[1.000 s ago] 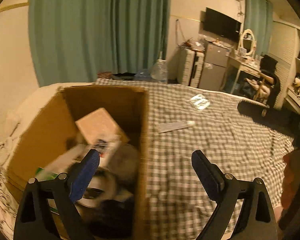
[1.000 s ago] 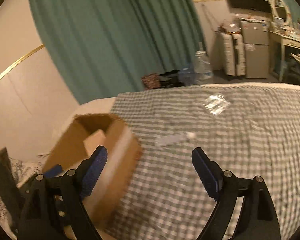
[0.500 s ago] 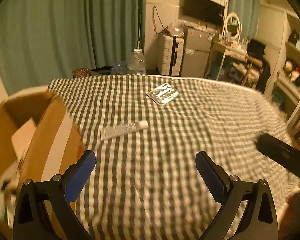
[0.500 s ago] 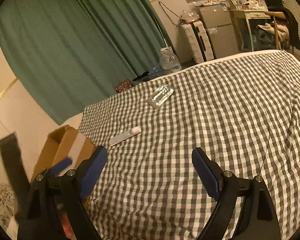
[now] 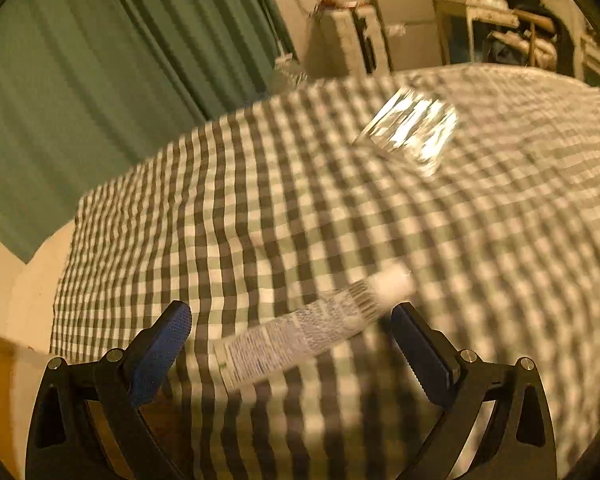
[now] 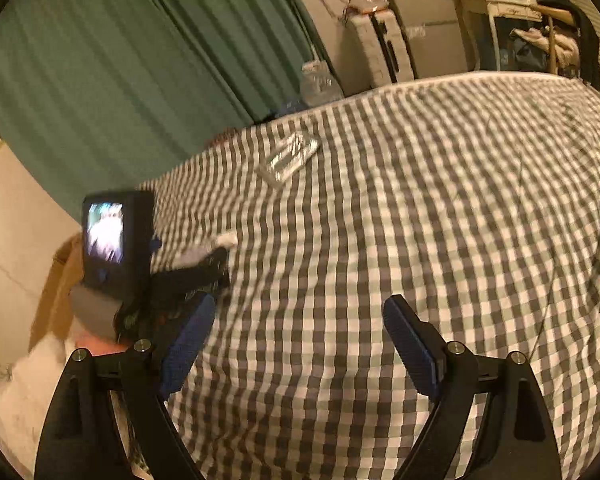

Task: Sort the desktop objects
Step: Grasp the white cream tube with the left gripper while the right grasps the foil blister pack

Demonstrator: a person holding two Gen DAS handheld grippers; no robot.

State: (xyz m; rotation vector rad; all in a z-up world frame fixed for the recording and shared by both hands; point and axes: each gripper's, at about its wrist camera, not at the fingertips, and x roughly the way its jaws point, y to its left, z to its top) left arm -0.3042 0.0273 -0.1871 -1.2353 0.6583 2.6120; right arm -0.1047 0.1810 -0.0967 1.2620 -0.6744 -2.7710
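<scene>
A white tube with small print (image 5: 312, 332) lies slanted on the green-checked cloth (image 5: 260, 208). My left gripper (image 5: 290, 316) is open, and the tube sits low between its blue pads without either pad pressing on it. Farther back lies a shiny blister pack (image 5: 412, 132). In the right wrist view the same tube (image 6: 204, 250) shows partly under a black finger of the left tool, whose lit screen (image 6: 104, 232) faces the camera. The blister pack (image 6: 290, 156) lies beyond. My right gripper (image 6: 300, 308) hangs open over bare cloth, holding nothing.
A cardboard box (image 6: 60, 276) stands at the cloth's left edge, behind the left tool. A white sleeve (image 6: 24, 384) is at lower left. Beyond the far edge are a green curtain (image 6: 140, 60), a water bottle (image 6: 318, 80) and a white suitcase (image 6: 376, 48).
My left gripper swung away from above the box, rightward and down, until the tube lay between its jaws. The right gripper sank toward the cloth and stayed open.
</scene>
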